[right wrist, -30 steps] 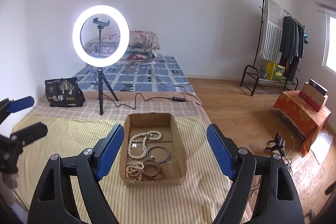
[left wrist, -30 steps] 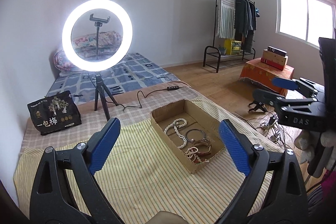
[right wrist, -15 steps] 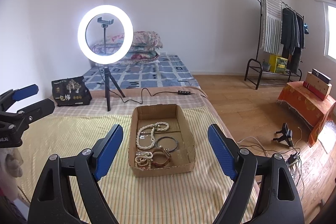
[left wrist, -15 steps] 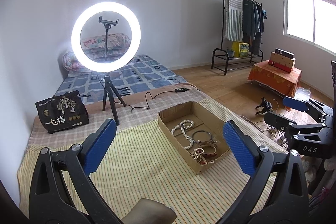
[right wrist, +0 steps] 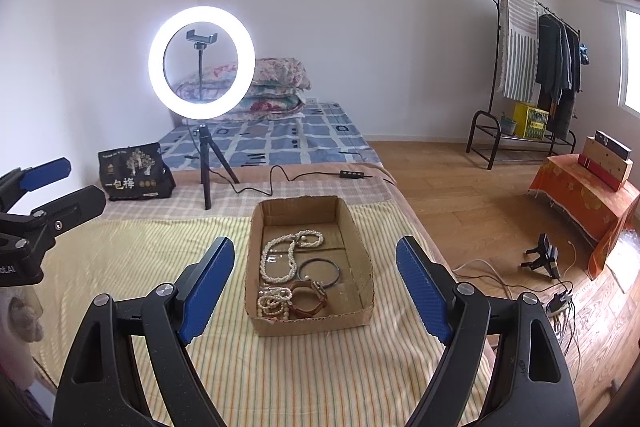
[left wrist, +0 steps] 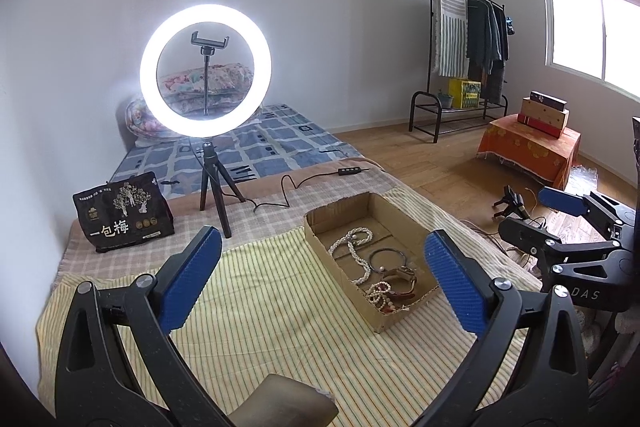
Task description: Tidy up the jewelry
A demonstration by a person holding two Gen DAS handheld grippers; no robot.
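Both grippers, left (left wrist: 320, 283) and right (right wrist: 316, 291), are held spread wide and empty above the striped cloth (right wrist: 132, 259). Necklaces (right wrist: 286, 255), a bangle (right wrist: 320, 272) and a bracelet (right wrist: 308, 299) are gathered in the cardboard box (right wrist: 360, 251); whether sorting is starting or finished cannot be judged.

One open brown cardboard box (right wrist: 358, 239) holds one long white pearl necklace (right wrist: 280, 255), one thin dark bangle (right wrist: 320, 271), one brown leather watch (right wrist: 309, 298) and one small white bead bracelet (right wrist: 273, 301).
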